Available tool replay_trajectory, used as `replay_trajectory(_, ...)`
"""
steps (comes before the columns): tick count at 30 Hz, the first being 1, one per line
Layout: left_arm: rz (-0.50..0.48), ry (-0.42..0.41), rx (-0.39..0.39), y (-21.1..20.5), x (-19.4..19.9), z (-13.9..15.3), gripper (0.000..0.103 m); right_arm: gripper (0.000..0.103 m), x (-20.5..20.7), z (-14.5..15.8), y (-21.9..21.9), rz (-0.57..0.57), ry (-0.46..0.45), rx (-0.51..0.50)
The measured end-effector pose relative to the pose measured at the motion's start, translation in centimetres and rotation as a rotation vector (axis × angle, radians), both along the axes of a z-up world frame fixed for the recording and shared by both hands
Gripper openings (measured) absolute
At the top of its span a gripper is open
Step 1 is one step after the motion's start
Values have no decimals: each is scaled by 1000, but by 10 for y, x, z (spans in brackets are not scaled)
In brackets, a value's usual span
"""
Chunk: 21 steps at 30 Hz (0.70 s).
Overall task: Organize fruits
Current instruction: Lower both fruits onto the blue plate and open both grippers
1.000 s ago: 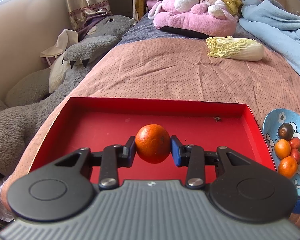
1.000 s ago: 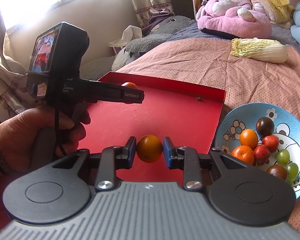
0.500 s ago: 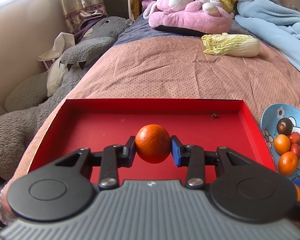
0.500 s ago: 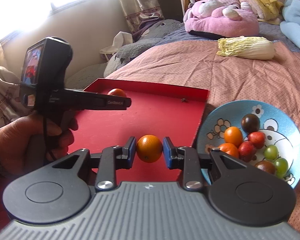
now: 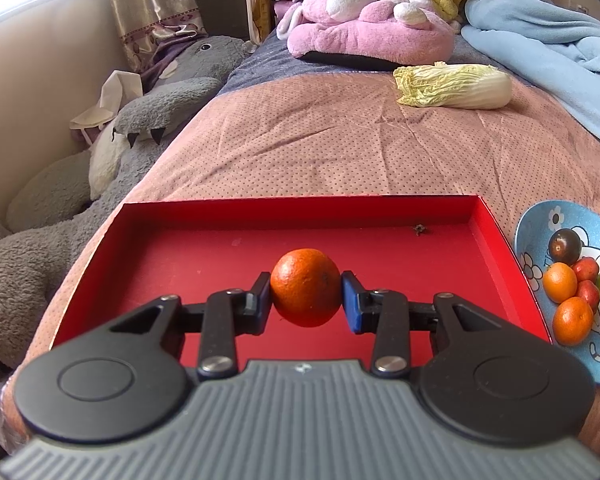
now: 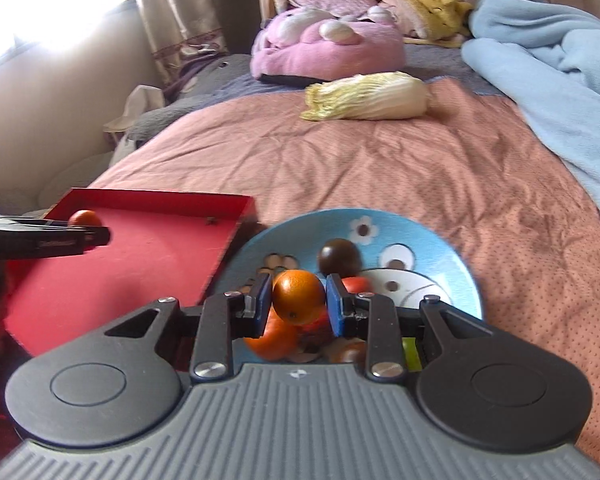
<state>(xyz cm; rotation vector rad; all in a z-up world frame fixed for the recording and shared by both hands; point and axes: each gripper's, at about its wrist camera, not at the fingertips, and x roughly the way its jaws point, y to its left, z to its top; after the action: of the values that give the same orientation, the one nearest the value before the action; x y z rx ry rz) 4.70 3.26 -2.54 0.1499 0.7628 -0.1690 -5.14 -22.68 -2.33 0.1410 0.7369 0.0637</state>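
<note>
In your left wrist view, your left gripper (image 5: pixel 306 294) has its blue-padded fingers (image 5: pixel 350 308) clamped on a round orange mandarin (image 5: pixel 305 286), held above the floor of the shallow red cardboard tray (image 5: pixel 204 248). The tray lies on the pink dotted bedspread (image 5: pixel 320 152), near the bed's left edge. Just beside the tray's right wall sits the blue cartoon-printed bowl (image 5: pixel 540 224), with two small oranges (image 5: pixel 560 282), red fruits and a dark round plum (image 5: pixel 564 246) in it. A pale napa cabbage (image 5: pixel 454 86) lies farther up the bed, with a pink plush toy (image 5: pixel 364 28) beyond it and a light blue blanket (image 5: pixel 548 52) along the bed's right edge. A grey plush toy (image 5: pixel 60 216) slumps off the left edge of the bed.

In your right wrist view, which is slightly blurred, your right gripper (image 6: pixel 298 300) has its fingers (image 6: pixel 336 304) clamped on a second round orange mandarin (image 6: pixel 298 296), held over the blue bowl (image 6: pixel 432 248). Below it in the bowl you can see another orange, red fruits, a green one and the dark plum (image 6: pixel 338 256). The red tray (image 6: pixel 140 248) lies touching or just beside the bowl's left rim; you cannot tell which. Your left gripper (image 6: pixel 96 234) reaches in from the left over the tray, with its mandarin (image 6: pixel 85 218) showing at its tip. The cabbage (image 6: pixel 366 96) lies farther up the bed.
</note>
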Motion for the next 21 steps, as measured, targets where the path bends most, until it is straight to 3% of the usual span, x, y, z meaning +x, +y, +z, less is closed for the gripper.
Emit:
replay_trajectory(12, -48, -19, -20, -19, -14, 2, 40, 35, 22, -14, -12, -42, -1, -15)
replay_trajectory(13, -61, -28, -18, -21, -16, 2, 40, 41, 22, -14, -13, -41, -8, -9)
replay_trajectory(14, -74, -36, -18, -24, -18, 3, 40, 53, 21, -13, -14, -42, -16, -4)
replay_trajectory(16, -106, -39, -29, -29, -22, 4, 40, 62, 18, -12, -17, -50, -43, 4)
replay_trajectory(21, -167, -43, -57, -49, -31, 6, 40, 63, 1, -2, -26, -57, -86, 24)
